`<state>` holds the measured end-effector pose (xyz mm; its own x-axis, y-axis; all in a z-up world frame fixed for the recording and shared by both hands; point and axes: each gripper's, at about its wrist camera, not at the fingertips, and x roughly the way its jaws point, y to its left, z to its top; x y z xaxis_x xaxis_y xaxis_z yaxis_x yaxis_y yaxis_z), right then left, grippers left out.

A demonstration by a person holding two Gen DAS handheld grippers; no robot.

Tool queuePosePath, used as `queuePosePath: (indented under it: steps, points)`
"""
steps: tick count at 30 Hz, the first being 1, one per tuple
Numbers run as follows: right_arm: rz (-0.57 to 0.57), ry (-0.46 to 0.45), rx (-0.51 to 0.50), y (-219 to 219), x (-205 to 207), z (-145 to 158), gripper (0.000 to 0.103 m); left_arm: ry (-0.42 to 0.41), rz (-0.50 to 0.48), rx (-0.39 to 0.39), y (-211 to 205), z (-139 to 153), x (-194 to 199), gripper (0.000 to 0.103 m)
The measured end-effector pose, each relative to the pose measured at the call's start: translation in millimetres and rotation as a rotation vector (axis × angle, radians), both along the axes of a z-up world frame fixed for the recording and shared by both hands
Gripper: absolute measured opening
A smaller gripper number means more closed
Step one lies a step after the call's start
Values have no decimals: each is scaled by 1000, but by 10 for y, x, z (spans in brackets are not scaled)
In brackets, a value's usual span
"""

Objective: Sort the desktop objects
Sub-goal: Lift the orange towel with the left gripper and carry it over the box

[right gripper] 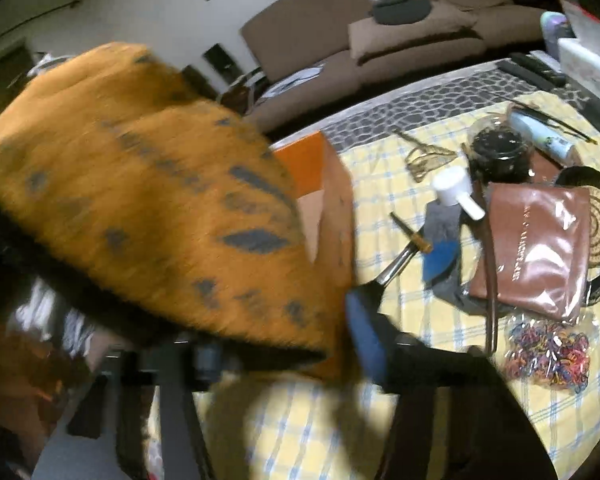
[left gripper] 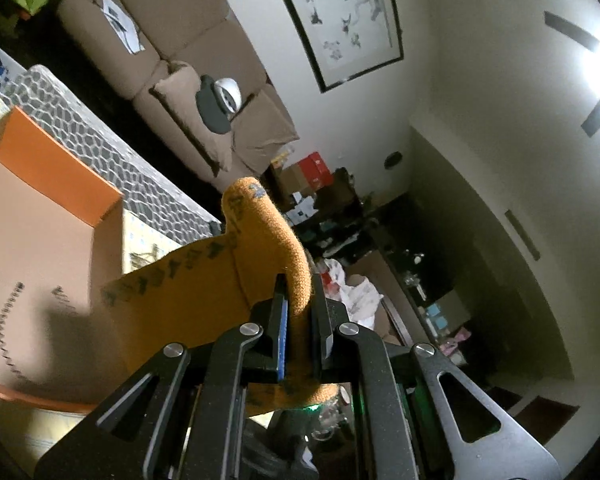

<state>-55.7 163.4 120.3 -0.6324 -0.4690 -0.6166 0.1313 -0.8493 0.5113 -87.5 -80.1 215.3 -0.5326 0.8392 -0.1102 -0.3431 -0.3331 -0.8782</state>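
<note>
While the left gripper (left gripper: 300, 312) pinches the orange cloth (left gripper: 260, 248) above the orange box (left gripper: 52, 216) at 9 o'clock, lower before releasing; whether the right gripper (right gripper: 284, 344) is clamped, I cannot tell.

orange cloth (right gripper: 140, 200) blurred, hiding right hand-held gripper (right gripper: 276, 344)

cloth (left gripper: 260, 240) orange, dark marks | box (left gripper: 56, 168) orange | tablecloth (right gripper: 420, 340) yellow check

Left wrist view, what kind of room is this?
Most likely a home living room: a brown sofa along the wall, a framed ink painting above it, and a table under a yellow checked cloth.
</note>
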Motion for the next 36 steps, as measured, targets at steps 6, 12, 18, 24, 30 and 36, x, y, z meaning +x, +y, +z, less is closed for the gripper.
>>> queuePosePath:
  steps: [6,12,18,24,30,36]
  points:
    - [-76,42,47,-99,-149,7,19,-60,68,-47,-539,-194,-85,8]
    - [-76,88,127,-373,-221,23,19,-131,116,-143,-954,-466,-211,8]
    - [-41,176,293,-776,-321,28,16,-193,178,-408,-1066,-689,-326,8]
    - [-19,170,380,-904,-395,-93,14,-194,178,-628,-852,-835,-405,8]
    - [11,129,356,-829,-431,-125,15,-196,150,-650,-654,-822,-389,8]
    - [-20,137,283,-691,-361,32,17,-133,130,-443,-531,-511,-314,8]
